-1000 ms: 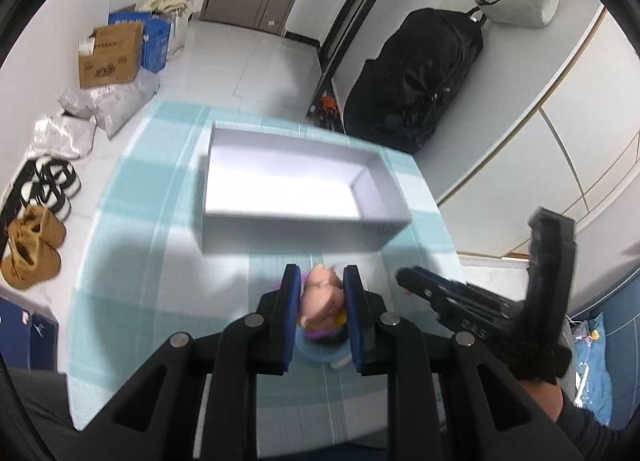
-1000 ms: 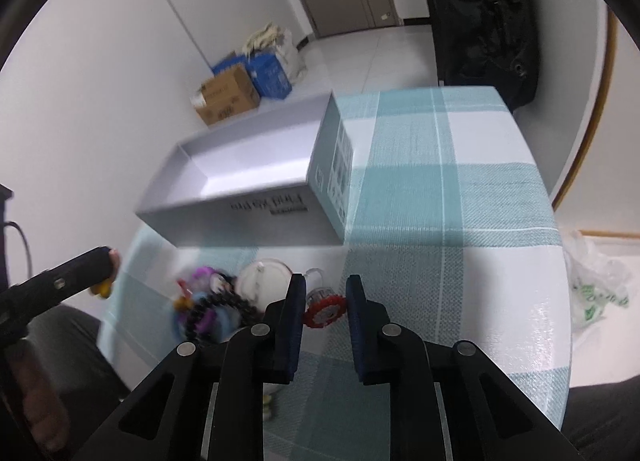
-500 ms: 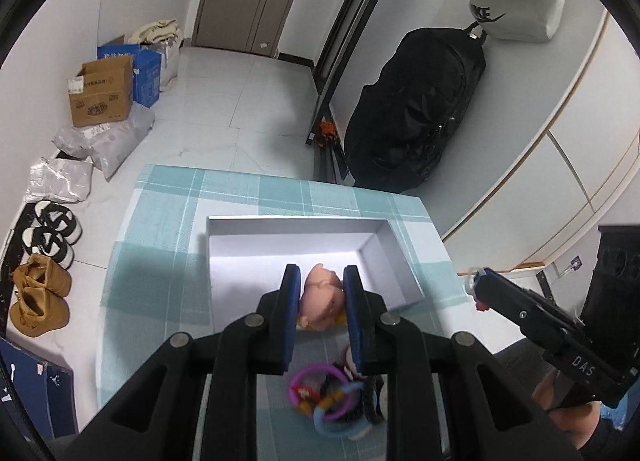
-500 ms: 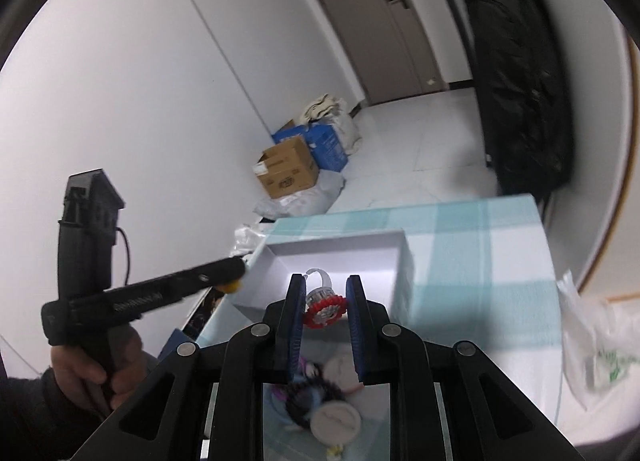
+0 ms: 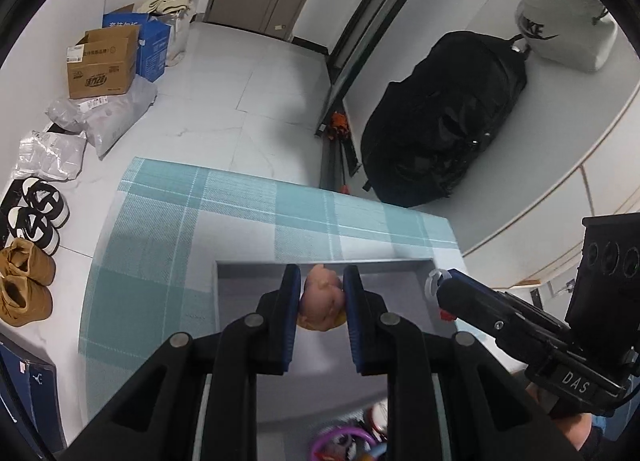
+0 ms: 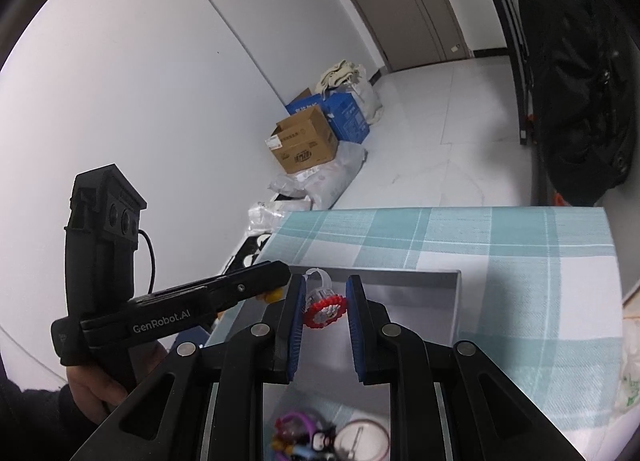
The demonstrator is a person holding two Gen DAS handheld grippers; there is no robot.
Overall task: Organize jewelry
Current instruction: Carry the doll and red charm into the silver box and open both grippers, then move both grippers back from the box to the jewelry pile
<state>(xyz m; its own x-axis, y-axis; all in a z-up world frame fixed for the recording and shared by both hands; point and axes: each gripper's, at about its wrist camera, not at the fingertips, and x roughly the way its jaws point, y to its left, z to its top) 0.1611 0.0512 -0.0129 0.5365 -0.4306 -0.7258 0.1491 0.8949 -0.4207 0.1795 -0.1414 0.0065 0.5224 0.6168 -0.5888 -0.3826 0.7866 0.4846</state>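
My left gripper (image 5: 322, 301) is shut on a small pink figure charm (image 5: 322, 299) with a yellow base, held over the open grey box (image 5: 256, 264). Beside it on the right, my right gripper (image 6: 324, 305) is shut on a ring (image 6: 325, 307) with a red-and-white toothed top and a clear band, also above the box (image 6: 416, 293). Each gripper shows in the other's view: the right gripper (image 5: 440, 287) at the box's right end, the left gripper (image 6: 280, 275) at its left. The jewelry pile (image 6: 320, 437) lies on the table nearer than the box.
The box sits on a teal checked tablecloth (image 5: 160, 241) whose far edge (image 6: 440, 211) lies just beyond it. On the floor past the table are cartons (image 5: 102, 63), plastic bags, shoes (image 5: 36, 213) and a black bag (image 5: 444, 117) against the wall.
Both grippers have lifted off the jewelry pile and moved forward over the grey box, each still holding its piece. The pile has slid to the bottom of both views.
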